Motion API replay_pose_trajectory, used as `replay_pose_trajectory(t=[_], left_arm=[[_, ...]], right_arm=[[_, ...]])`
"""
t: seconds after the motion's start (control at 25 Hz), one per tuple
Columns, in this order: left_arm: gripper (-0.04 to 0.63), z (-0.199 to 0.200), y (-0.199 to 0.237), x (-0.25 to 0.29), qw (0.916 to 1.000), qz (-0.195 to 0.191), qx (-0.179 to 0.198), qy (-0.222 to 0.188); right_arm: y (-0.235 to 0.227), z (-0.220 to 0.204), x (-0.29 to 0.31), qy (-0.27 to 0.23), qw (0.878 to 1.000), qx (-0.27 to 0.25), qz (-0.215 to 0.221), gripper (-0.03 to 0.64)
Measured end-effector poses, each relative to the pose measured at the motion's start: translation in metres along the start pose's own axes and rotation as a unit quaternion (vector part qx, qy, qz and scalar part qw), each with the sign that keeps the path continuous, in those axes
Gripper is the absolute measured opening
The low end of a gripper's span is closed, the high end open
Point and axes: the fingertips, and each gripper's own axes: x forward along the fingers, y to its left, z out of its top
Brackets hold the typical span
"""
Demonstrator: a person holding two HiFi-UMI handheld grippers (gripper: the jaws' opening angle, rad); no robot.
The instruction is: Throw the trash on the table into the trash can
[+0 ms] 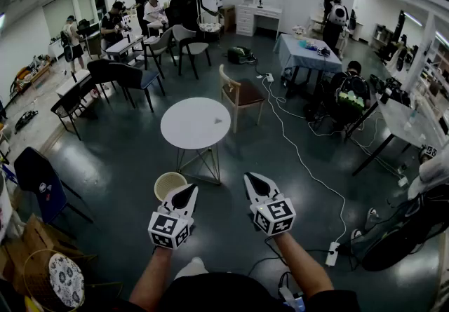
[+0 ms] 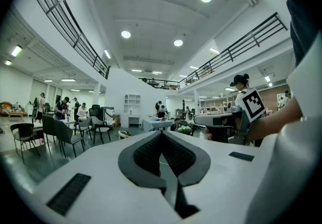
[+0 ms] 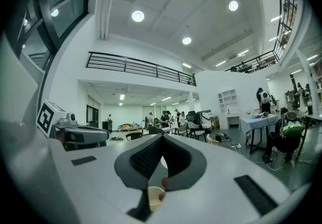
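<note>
A round white table (image 1: 195,123) stands a little ahead of me on the dark floor. One small grey piece of trash (image 1: 217,120) lies on it, right of centre. A cream trash can (image 1: 170,184) sits on the floor at the table's near left, just beyond my left gripper (image 1: 189,190). That gripper is level, its jaws together and nothing in them. My right gripper (image 1: 254,179) is beside it, also shut and empty. In the right gripper view the trash can (image 3: 152,198) shows low through the gap in the pads (image 3: 146,160).
A wooden chair (image 1: 240,95) stands behind the table. A white cable runs over the floor to a power strip (image 1: 332,253) at my right. A black chair (image 1: 42,181) and boxes are at my left. People sit at desks further off.
</note>
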Motion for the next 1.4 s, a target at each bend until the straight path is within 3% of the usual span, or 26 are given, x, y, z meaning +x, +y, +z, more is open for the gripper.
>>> replay_pose_trajectory(t=[0.32, 0.72, 1.0, 1.4], left_arm=[[0.009, -0.005, 0.0, 0.014, 0.9999, 0.002, -0.016, 0.005], [0.009, -0.007, 0.042, 0.067, 0.9996, -0.007, -0.027, 0.005], [0.009, -0.005, 0.096, 0.119, 0.9993, -0.015, -0.033, 0.008], [0.009, -0.001, 0.211, 0.177, 0.9987, -0.02, -0.042, 0.02]], right_arm=[[-0.013, -0.004, 0.004, 0.002, 1.0, 0.011, 0.005, 0.015], [-0.038, -0.009, 0.059, 0.014, 1.0, 0.014, 0.02, 0.016], [-0.062, -0.01, 0.127, 0.024, 0.999, 0.014, 0.018, 0.015], [-0.078, -0.014, 0.253, 0.047, 0.999, 0.018, 0.014, 0.015]])
